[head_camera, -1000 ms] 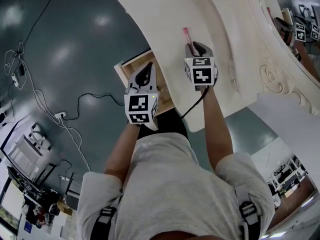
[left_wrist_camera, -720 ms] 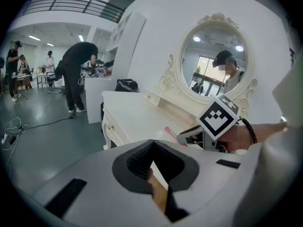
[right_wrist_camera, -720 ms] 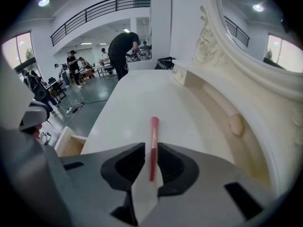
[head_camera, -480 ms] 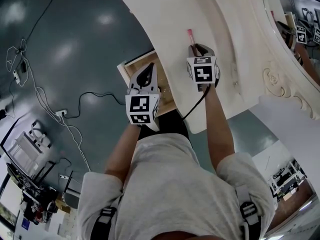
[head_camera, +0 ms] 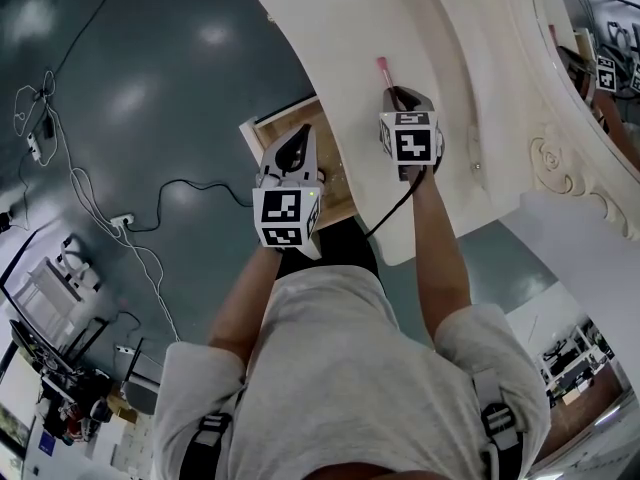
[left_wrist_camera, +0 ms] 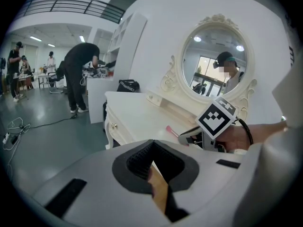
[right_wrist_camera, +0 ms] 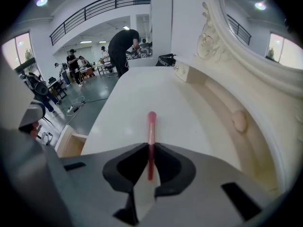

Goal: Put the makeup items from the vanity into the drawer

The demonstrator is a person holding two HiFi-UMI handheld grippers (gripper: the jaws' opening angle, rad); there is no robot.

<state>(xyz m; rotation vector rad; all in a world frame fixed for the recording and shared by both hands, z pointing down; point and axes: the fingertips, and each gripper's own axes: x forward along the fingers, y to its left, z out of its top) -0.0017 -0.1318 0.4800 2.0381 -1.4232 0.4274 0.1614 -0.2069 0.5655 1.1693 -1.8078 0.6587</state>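
On the left, the left tongs (head_camera: 297, 136) hang clenched and empty over the open wooden drawer (head_camera: 268, 128), which juts out from under the white vanity surface (head_camera: 320, 28). Across to the right, the right tongs (head_camera: 391, 94) point steeply down at that surface and have just been closing. Their tips now pinch the near end of the pink makeup stick (head_camera: 382, 67), which lies on the surface with its far end poking out beyond them.
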